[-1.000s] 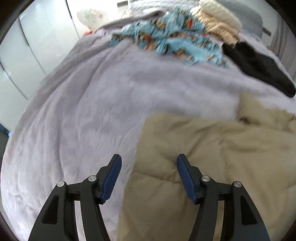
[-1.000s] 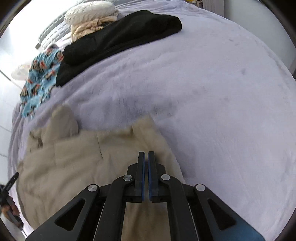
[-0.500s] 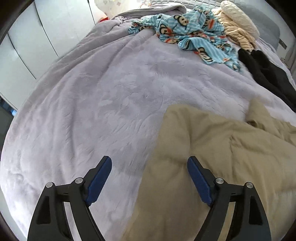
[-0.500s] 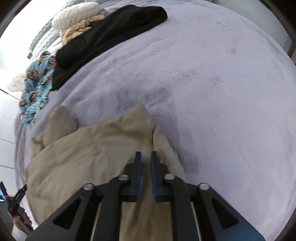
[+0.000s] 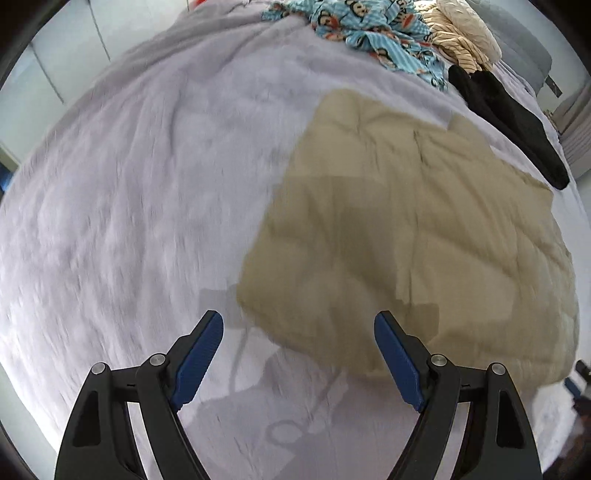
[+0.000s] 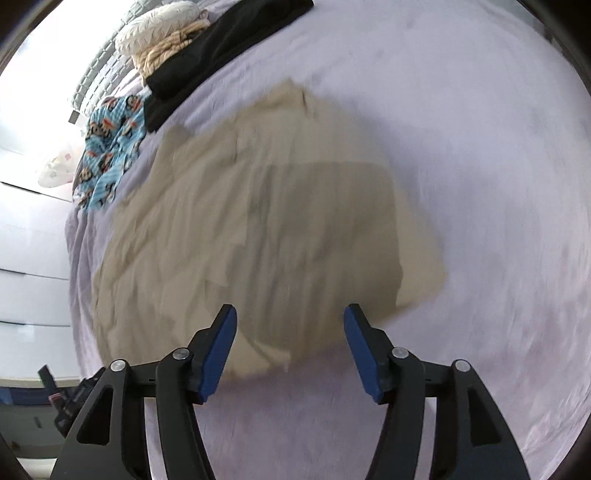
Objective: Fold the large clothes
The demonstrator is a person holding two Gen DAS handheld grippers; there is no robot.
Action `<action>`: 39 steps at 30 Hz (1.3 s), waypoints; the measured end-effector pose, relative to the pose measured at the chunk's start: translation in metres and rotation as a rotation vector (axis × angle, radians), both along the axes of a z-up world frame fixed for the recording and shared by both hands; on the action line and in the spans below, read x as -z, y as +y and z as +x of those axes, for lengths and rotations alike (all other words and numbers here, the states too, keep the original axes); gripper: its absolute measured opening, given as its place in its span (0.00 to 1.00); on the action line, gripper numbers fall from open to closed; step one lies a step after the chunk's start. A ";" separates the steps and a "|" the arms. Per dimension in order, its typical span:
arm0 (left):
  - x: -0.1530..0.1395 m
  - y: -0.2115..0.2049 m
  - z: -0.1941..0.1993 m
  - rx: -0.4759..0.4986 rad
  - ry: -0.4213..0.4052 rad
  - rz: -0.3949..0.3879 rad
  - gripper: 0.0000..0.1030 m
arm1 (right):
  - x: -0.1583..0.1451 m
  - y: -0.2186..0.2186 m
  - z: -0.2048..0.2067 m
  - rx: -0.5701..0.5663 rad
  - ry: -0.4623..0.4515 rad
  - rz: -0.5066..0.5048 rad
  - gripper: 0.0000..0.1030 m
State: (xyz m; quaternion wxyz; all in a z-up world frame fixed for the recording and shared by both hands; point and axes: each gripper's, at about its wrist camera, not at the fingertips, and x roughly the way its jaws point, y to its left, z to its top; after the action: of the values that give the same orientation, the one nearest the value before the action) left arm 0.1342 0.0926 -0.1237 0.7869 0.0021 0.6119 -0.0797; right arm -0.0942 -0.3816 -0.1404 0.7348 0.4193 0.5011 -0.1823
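Note:
A large beige garment (image 5: 406,221) (image 6: 258,221) lies spread flat on the lilac bed cover (image 5: 129,203) (image 6: 480,147), folded over itself with an edge line across its middle. My left gripper (image 5: 298,350) hovers open above the garment's near left corner, nothing between its blue pads (image 5: 199,354). My right gripper (image 6: 290,349) hangs above the garment's near edge; its jaws are opening and nothing is between them. Both views are blurred by motion.
At the far end of the bed lie a blue patterned garment (image 5: 369,29) (image 6: 110,147), a black garment (image 5: 509,110) (image 6: 221,48) and a cream bundle (image 5: 465,40) (image 6: 166,40). White wardrobe doors (image 5: 48,74) stand to the left.
My right gripper has gone from shut to open and let go of the beige garment. Both grippers have drawn back, so the garment now lies farther ahead. The left jaws widened.

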 end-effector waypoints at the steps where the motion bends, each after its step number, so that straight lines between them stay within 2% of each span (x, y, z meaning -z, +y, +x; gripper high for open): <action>1: 0.002 0.003 -0.008 -0.005 0.015 -0.026 0.83 | 0.003 0.009 -0.006 0.000 0.002 0.018 0.69; 5: 0.013 0.011 -0.026 -0.026 0.063 -0.099 0.83 | 0.011 0.032 -0.023 -0.005 0.006 0.050 0.72; 7: 0.019 0.014 -0.032 -0.036 0.082 -0.130 0.83 | 0.017 0.042 -0.028 -0.010 0.003 0.071 0.78; 13: 0.032 0.019 -0.042 -0.048 0.103 -0.193 0.83 | 0.039 0.058 -0.032 0.000 0.006 0.115 0.79; 16: 0.038 0.026 -0.038 -0.063 0.107 -0.256 0.83 | 0.048 0.064 -0.033 0.008 -0.004 0.130 0.79; 20: 0.050 0.041 -0.033 -0.098 0.127 -0.369 0.83 | 0.058 0.071 -0.033 0.013 -0.057 0.165 0.80; 25: 0.064 0.024 -0.033 -0.077 0.170 -0.476 0.83 | 0.067 0.066 -0.030 0.095 -0.161 0.249 0.82; 29: 0.067 0.014 -0.023 -0.078 0.162 -0.518 0.83 | 0.068 0.055 -0.024 0.152 -0.215 0.282 0.84; 30: 0.068 0.012 -0.019 -0.089 0.164 -0.543 0.83 | 0.068 0.052 -0.021 0.160 -0.227 0.293 0.94; 31: 0.069 0.012 -0.015 -0.097 0.164 -0.560 0.83 | 0.069 0.049 -0.019 0.166 -0.240 0.305 1.00; 39: 0.079 -0.002 0.018 -0.169 0.151 -0.608 0.83 | 0.086 0.023 -0.006 0.242 -0.322 0.370 1.00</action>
State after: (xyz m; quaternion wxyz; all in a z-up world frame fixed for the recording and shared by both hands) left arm 0.1526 0.0908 -0.2031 0.7078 -0.2898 0.6145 -0.1934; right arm -0.0998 -0.3582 -0.2261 0.6888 0.6267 0.3490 -0.1053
